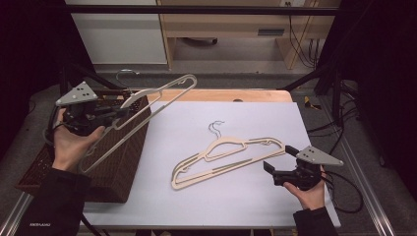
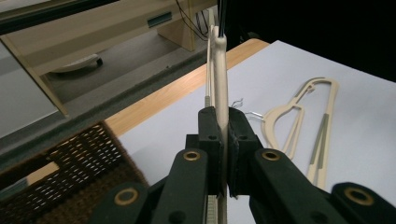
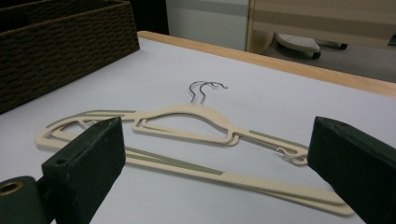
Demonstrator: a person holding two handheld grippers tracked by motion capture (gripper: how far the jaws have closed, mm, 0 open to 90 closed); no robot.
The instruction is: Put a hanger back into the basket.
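A cream hanger [image 1: 162,96] is lifted at a slant over the wicker basket [image 1: 123,162], and my left gripper [image 1: 123,112] is shut on its neck just below the hook. In the left gripper view the jaws [image 2: 223,116] pinch this hanger [image 2: 219,60] edge-on. Two more cream hangers [image 1: 226,157] lie stacked flat on the white sheet, hooks pointing away from me. My right gripper [image 1: 279,158] rests open at their right end. In the right gripper view its jaws [image 3: 217,123] stand wide apart with the stacked hangers [image 3: 187,121] just beyond them, untouched.
The dark wicker basket [image 3: 60,42] stands at the table's left edge. A white sheet [image 1: 236,201] covers most of the wooden tabletop [image 1: 221,95]. Black frame bars and cables run along the right side, and wooden furniture stands behind the table.
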